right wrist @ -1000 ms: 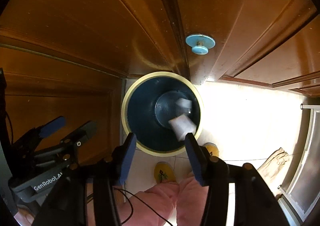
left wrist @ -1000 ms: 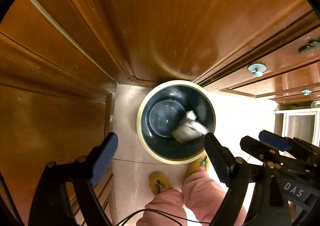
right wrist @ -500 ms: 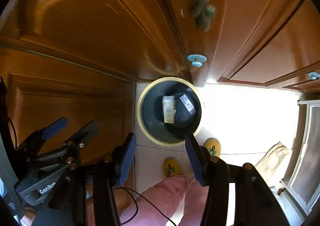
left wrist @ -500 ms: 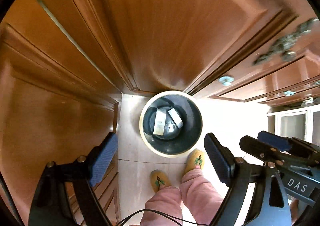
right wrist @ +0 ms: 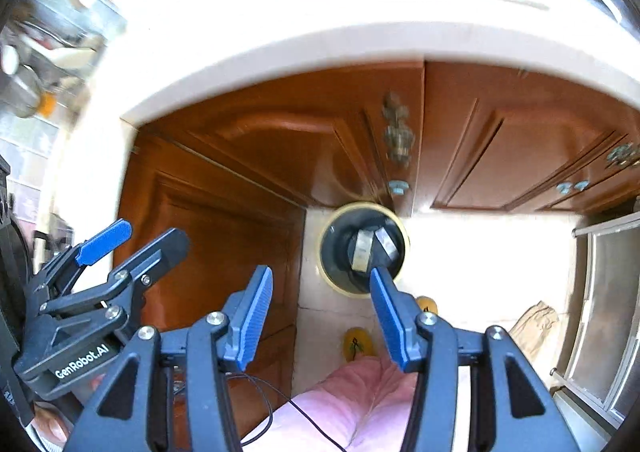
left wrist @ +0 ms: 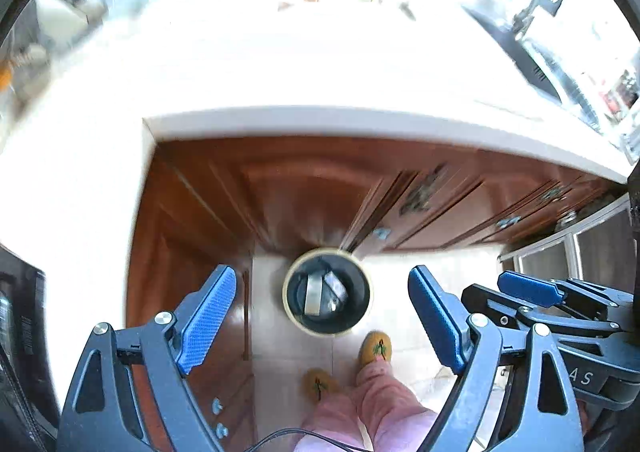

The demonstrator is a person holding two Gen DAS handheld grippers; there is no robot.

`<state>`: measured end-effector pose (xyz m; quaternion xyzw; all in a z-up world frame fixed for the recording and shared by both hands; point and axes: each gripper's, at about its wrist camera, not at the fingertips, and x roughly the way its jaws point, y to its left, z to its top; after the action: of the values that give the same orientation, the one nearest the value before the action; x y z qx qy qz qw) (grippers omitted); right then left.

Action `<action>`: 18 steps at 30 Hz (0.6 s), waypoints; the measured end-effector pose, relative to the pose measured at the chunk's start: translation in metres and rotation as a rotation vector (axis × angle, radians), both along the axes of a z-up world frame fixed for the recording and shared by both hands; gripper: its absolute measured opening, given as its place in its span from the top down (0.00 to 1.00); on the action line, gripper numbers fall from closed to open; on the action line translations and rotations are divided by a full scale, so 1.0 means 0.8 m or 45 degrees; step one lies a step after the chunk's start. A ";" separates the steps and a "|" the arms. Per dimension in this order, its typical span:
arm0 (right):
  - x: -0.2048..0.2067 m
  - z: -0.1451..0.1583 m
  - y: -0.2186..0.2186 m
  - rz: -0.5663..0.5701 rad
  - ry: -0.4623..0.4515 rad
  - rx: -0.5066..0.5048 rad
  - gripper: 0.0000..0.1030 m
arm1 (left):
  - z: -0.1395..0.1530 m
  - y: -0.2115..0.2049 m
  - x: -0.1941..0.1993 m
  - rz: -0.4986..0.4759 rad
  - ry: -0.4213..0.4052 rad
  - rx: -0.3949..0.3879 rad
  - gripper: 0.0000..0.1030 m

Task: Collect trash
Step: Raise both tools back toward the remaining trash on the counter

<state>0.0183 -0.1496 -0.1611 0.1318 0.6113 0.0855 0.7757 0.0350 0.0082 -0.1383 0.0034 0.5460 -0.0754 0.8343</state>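
Two wrappers lie in one bin; both grippers spread, empty.

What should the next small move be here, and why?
Probably swing both grippers toward the countertop to look for more trash: the left gripper and right gripper are open and empty, and two wrappers already lie in the bin.

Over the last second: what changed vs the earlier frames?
Both grippers rose away from the trash bin: it shrinks in both wrist views and the white countertop comes into sight. The two pale packets, one still tumbling a second ago, now lie flat on the bin's bottom. Unchanged: left gripper and right gripper open at the same width, empty; bin in the same cabinet corner.
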 end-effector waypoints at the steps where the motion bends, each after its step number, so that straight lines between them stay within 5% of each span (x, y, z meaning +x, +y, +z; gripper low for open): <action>1: -0.004 0.020 -0.001 -0.002 -0.023 0.001 0.50 | 0.021 -0.001 -0.003 -0.012 -0.036 0.000 0.16; 11: -0.016 0.170 -0.011 -0.008 -0.291 0.000 0.50 | 0.178 -0.008 -0.007 -0.070 -0.326 -0.032 0.16; 18: 0.003 0.238 -0.030 -0.050 -0.442 -0.003 0.50 | 0.236 -0.007 0.010 -0.041 -0.444 -0.065 0.16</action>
<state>0.0205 -0.1733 0.0290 0.1262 0.4656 0.0912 0.8712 0.0431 0.0027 0.0508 0.0039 0.3908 -0.1008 0.9149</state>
